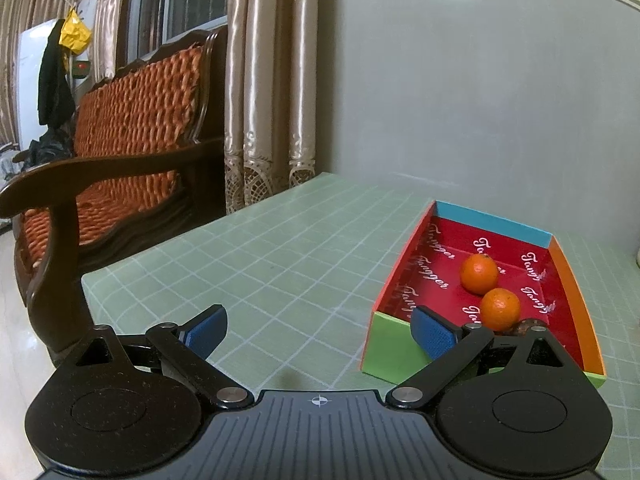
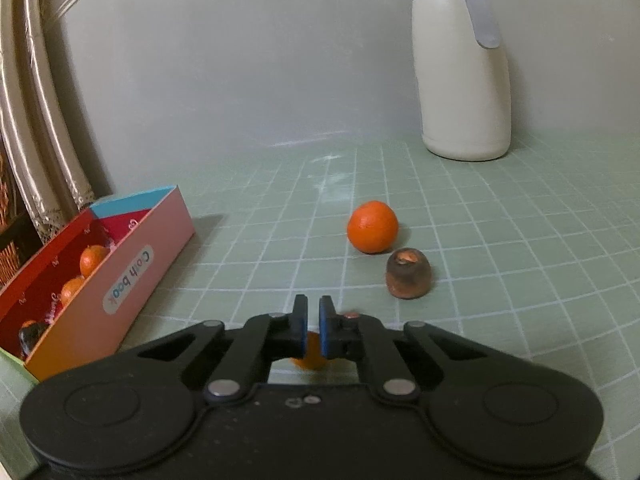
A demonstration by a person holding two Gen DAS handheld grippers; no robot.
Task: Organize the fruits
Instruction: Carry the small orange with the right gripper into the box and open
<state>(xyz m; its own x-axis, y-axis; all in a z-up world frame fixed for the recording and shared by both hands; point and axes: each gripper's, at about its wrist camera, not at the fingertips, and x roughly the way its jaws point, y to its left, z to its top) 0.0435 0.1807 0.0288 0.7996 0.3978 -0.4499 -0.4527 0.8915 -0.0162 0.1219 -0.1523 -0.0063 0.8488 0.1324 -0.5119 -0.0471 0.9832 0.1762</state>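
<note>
Plainly, "Tangger" lettering inside box (image 1: 576, 300)

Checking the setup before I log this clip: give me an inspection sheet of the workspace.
Surface: green grid mat on a table.
Job's things: two oranges in the colourful box; one orange and a brown fruit loose on the mat.
Clutter: cream jug by the wall.
Grippers: left gripper open, empty; right gripper shut, something orange at its pads, grip unclear.
Cables: nothing seen.
Surroundings: wooden sofa, curtains, grey wall.
</note>
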